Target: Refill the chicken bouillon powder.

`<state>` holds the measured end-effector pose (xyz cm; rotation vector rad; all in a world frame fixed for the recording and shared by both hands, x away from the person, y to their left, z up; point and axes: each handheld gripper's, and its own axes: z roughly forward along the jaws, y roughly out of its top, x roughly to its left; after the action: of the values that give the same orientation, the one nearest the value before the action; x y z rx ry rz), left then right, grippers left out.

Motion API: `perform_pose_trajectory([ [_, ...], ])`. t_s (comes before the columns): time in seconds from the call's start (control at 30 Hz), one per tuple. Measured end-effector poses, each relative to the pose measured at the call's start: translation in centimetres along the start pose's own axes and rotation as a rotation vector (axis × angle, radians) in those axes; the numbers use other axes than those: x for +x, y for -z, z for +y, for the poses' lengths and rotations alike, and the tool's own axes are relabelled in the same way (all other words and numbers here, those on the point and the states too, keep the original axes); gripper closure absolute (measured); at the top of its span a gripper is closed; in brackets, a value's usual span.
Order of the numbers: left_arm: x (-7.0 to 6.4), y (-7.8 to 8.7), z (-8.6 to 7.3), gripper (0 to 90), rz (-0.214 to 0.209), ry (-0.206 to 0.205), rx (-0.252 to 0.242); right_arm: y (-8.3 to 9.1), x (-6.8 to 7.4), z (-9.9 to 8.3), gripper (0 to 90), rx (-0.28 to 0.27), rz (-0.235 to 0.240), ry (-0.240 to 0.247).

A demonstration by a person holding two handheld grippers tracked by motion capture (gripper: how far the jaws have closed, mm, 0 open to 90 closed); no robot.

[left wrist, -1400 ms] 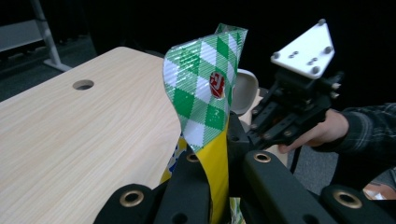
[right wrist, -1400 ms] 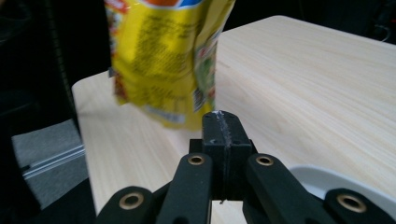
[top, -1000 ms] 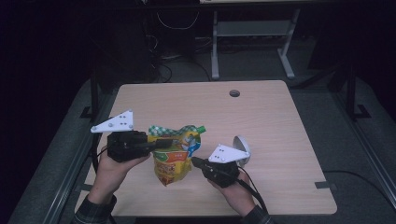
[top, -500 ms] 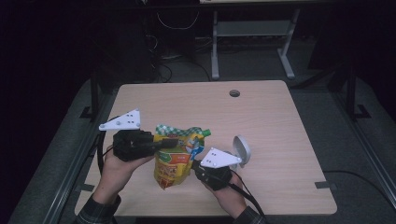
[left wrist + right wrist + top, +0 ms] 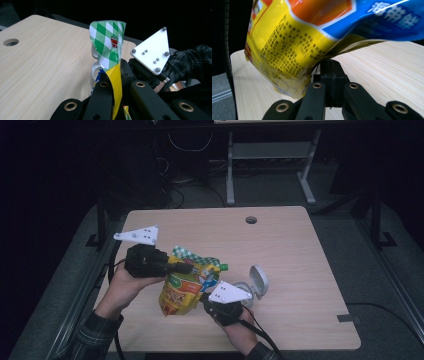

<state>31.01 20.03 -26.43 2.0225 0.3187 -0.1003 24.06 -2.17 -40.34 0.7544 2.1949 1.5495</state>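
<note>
Both grippers met at a snack pouch (image 5: 186, 285) above the wooden table (image 5: 290, 250) in the high view: the left gripper (image 5: 182, 268) gripped its green-checked top, the right gripper (image 5: 204, 298) reached its lower right edge, with a round open-lidded container (image 5: 254, 285) just beside.

From the left gripper view, the jaws were clamped on the pouch's upper corner.

From the right gripper view, the jaws were together, pinching the pouch's yellow bottom edge.
</note>
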Motion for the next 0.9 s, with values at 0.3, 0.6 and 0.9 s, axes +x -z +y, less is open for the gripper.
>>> perform_pose_trajectory([
  [0.3, 0.4, -0.9, 1.2, 90.0, 0.007, 0.022, 0.052, -0.5, 0.7, -0.2, 90.0, -0.022, -0.036, 0.032],
  [0.6, -0.1, -1.9, 1.9, 90.0, 0.023, 0.032, 0.094, -0.8, 1.4, -0.3, 90.0, -0.045, -0.041, 0.057],
  [0.9, -0.5, -3.7, 2.6, 90.0, 0.063, 0.044, 0.149, -1.5, 1.7, -0.6, 90.0, -0.048, -0.037, 0.070],
])
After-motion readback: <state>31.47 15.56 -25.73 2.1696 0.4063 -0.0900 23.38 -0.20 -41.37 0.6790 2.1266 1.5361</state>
